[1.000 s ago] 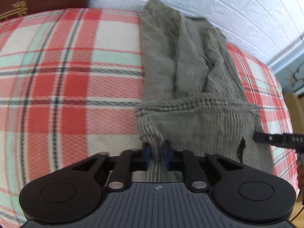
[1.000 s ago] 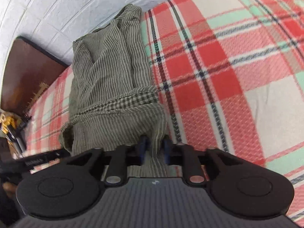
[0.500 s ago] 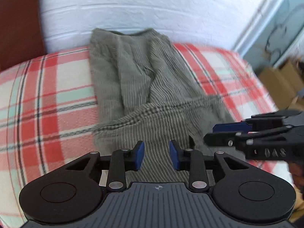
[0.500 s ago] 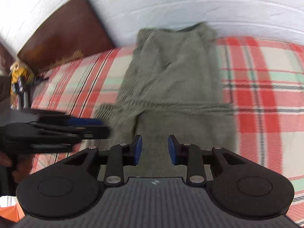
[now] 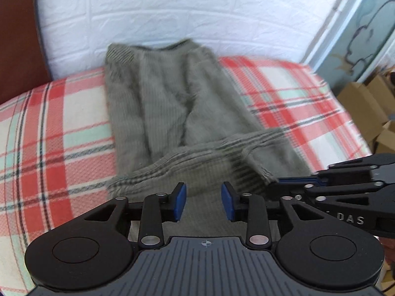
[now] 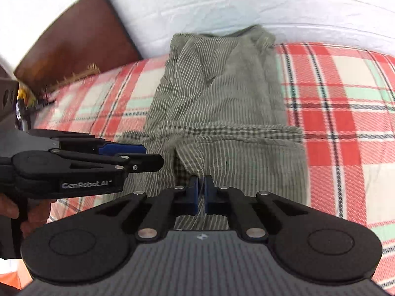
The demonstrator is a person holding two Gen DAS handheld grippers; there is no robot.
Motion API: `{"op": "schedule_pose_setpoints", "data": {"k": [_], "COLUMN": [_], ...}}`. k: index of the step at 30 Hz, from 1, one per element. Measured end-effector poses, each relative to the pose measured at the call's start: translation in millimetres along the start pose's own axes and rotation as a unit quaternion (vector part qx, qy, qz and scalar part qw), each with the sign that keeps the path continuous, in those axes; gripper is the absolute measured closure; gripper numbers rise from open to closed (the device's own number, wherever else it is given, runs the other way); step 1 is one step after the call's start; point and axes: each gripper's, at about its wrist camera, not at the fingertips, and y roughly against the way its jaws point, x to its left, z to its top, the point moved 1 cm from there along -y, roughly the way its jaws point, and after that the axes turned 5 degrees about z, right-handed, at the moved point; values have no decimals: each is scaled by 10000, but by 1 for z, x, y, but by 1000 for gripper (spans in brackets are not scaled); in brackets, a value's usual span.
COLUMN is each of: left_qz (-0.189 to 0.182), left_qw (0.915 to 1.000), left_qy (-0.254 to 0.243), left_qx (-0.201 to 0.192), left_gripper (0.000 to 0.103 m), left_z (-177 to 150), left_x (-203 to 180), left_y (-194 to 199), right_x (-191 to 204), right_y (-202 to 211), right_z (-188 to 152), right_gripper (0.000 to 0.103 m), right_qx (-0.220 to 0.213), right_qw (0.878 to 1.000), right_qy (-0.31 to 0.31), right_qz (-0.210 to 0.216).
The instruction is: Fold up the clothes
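A grey striped garment (image 5: 187, 128) lies folded on the plaid blanket (image 5: 56, 128), stretching toward twelve o'clock. The left gripper (image 5: 203, 203) hovers over its near edge, jaws opening, nothing between. The right gripper (image 6: 201, 192) is pressed together, empty.

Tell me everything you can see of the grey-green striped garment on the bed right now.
The garment is a grey-green fabric with fine pale stripes, soft and wrinkled. It lies lengthwise on the plaid blanket, its far end bunched against the white wall. The near part is folded back over the rest, showing a checked band across the fold, with a short slit left of centre. No gripper visibly holds it.
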Motion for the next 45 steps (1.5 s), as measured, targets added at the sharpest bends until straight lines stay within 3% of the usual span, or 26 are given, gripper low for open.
{"op": "schedule_pose_setpoints", "data": {"k": [6, 12, 16, 20, 23, 31, 34, 36, 41, 45], "left_qz": [-46, -68, -332, -488, -379, -586, -733, -912, -1344, -961], "left_qw": [9997, 9991, 9983, 9925, 9905, 9876, 9862, 9845, 9823, 9889], "left_qy": [-35, 163, 452, 1099, 1307, 1454, 1480, 1497, 1305, 1122], "left_qx": [240, 382, 129, -226, -208, 54, 65, -1, -19, 168], "left_gripper": [52, 50, 49, 43, 44, 43, 43, 43, 43, 43], "left_z": [1, 2, 6, 1, -7, -18, -18, -15, -4, 2], "left_x": [-2, -1, 8, 37, 55, 58, 54, 50, 26, 6], "left_y": [-30, -59, -28, 12, 23, 20, 23, 27, 19, -13], "right_x": [1, 5, 7, 14, 20, 15, 1, -9, -41, -59], "right_y": [9, 7, 8, 2, -15, -71, -54, -31, 20, 29], "right_z": [3, 9, 9, 9, 10, 11, 18, 23, 25, 17], "right_gripper": [98, 98, 98, 98, 98, 93, 72, 65, 62, 62], "right_qx": [-222, -275, -200, -157, -16, 372, 103, -228, -737, -764], "right_qw": [9991, 9992, 9994, 9990, 9989, 9989, 9941, 9889, 9869, 9847], "right_qy": [-197, -192, -136, -14, 21, -165, -773, -1064, -1274, -1529], "right_qz": [297, 222, 254, 417, 464, 228, 753, 1012, 668, 342]}}
